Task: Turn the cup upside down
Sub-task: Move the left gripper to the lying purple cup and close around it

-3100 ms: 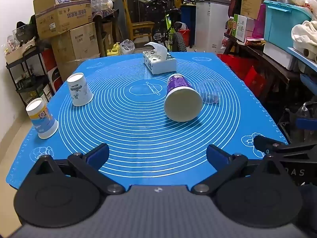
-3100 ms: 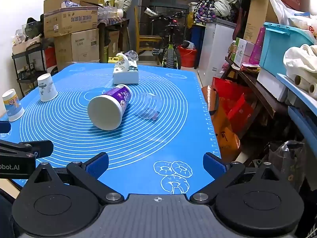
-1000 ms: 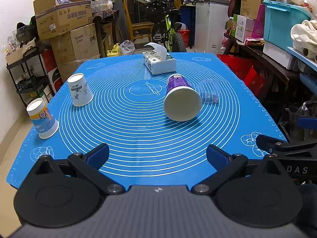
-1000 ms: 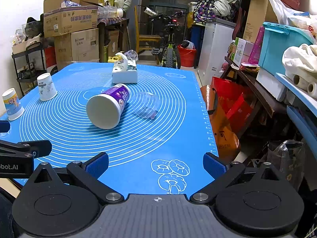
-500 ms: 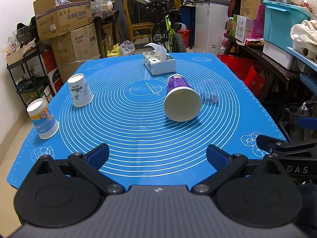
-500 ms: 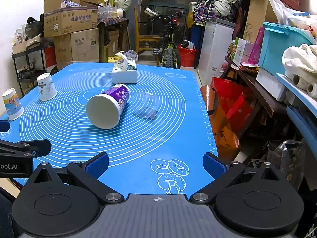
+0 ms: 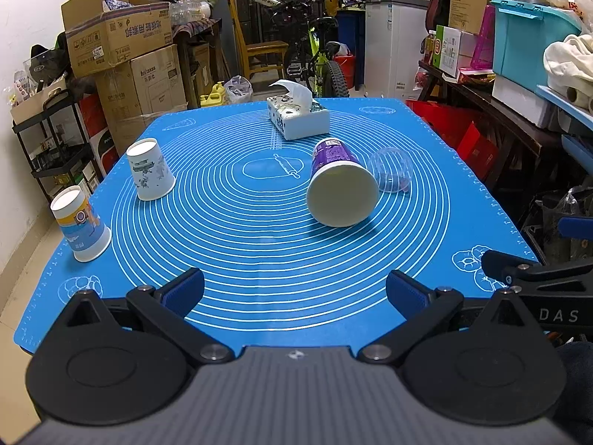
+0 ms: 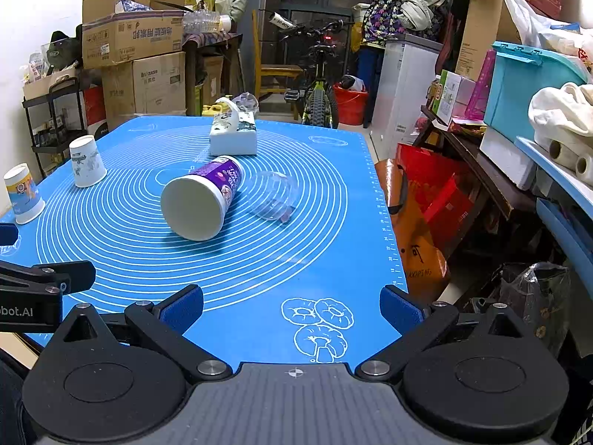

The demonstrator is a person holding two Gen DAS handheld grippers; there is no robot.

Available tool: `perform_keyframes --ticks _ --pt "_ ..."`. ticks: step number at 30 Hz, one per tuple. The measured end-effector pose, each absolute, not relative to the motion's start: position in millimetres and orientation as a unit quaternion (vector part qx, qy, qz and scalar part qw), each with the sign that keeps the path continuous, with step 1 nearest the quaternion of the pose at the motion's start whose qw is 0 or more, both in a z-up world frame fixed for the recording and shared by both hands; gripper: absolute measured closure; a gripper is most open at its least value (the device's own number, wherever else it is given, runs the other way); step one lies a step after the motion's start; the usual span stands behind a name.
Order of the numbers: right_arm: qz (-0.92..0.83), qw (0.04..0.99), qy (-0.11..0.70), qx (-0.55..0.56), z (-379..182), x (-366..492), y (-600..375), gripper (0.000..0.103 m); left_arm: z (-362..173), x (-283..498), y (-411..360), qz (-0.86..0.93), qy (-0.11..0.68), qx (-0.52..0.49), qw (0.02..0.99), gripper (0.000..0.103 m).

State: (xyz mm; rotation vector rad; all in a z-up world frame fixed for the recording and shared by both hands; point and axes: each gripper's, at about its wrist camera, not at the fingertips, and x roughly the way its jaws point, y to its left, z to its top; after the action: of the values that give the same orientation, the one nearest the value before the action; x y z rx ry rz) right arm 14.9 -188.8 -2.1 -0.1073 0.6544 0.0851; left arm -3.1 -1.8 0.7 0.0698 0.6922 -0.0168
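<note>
Holding back at the near edge, both the left hand-held gripper (image 7: 294, 289) and right hand-held gripper (image 8: 291, 306) stay spread and empty, nothing changed, purple cup (image 7: 339, 185) still lying sideways mid-surface (image 7: 259, 259), flip unstarted.

Both wrist cameras look forward, low over the near mat (image 7: 259, 259) edge, seemingly side by side, sharing it.
</note>
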Motion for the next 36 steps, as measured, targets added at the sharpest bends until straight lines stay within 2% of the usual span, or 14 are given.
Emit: perform_keyframes --ticks 12,24,36 --pt "0.038 0.948 0.312 -0.04 -2 34 -202 0.002 4 18 -2 -0.011 0.322 0.043 0.946 0.0" --pt "0.015 0.956 0.291 -0.02 6 98 -234 0.002 4 89 -13 -0.005 0.322 0.037 0.946 0.0" --pt "0.003 0.951 0.308 0.006 -15 150 -253 0.002 -18 175 -41 -0.026 0.369 0.045 0.928 0.0"
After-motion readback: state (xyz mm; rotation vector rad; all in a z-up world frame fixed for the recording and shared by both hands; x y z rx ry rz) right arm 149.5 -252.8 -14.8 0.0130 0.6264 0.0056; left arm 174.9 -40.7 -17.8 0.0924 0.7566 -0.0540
